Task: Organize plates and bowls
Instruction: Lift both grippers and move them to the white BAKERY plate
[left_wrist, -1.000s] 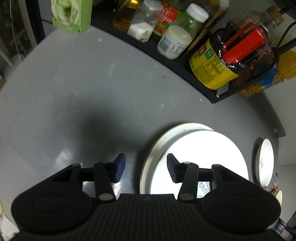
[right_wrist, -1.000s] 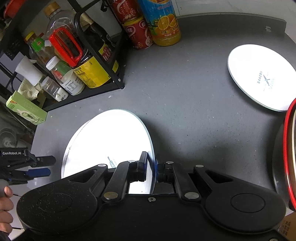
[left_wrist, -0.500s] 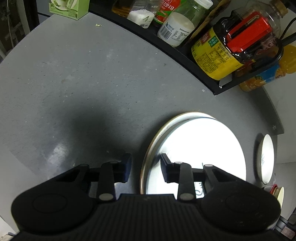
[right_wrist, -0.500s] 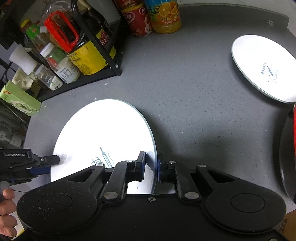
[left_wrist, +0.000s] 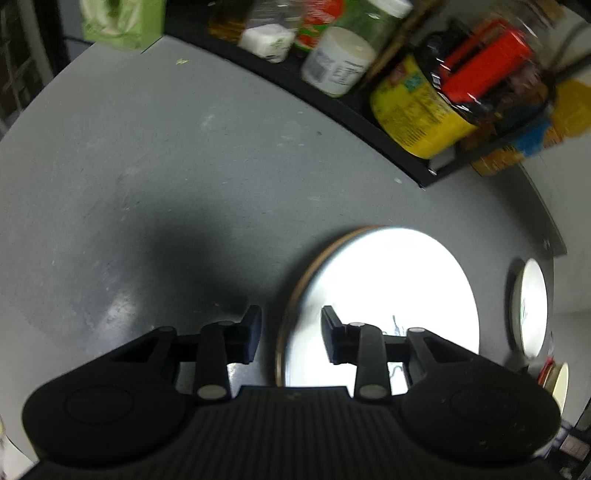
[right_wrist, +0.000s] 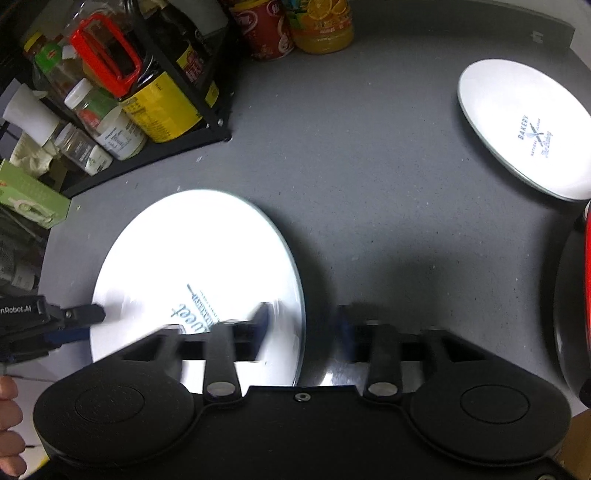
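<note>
Two white plates occupy the grey countertop (right_wrist: 369, 177). One large plate (right_wrist: 199, 258), printed with dark lettering, lies flat toward the near left of the surface, just in front of a black condiment rack (right_wrist: 173, 147). Its right rim sits between the fingers of the right gripper (right_wrist: 303, 325), whose jaws have just been opening and now stand spread, clear of the rim on both sides. The left gripper (left_wrist: 291, 332) straddles the opposite rim of the same plate, its jaws parted with neither pad seen pressing on the edge; in the right wrist view its tips reach the plate's left edge. A second, smaller plate (right_wrist: 524, 129) marked BAKERY rests well apart at the far right. A yellow-labelled bottle (right_wrist: 159, 107) with a red handle stands in the rack, and an orange juice bottle (right_wrist: 321, 26) and a red can (right_wrist: 266, 29) stand beside it. Part of a hand (right_wrist: 7, 424) shows at the lower left.
</note>
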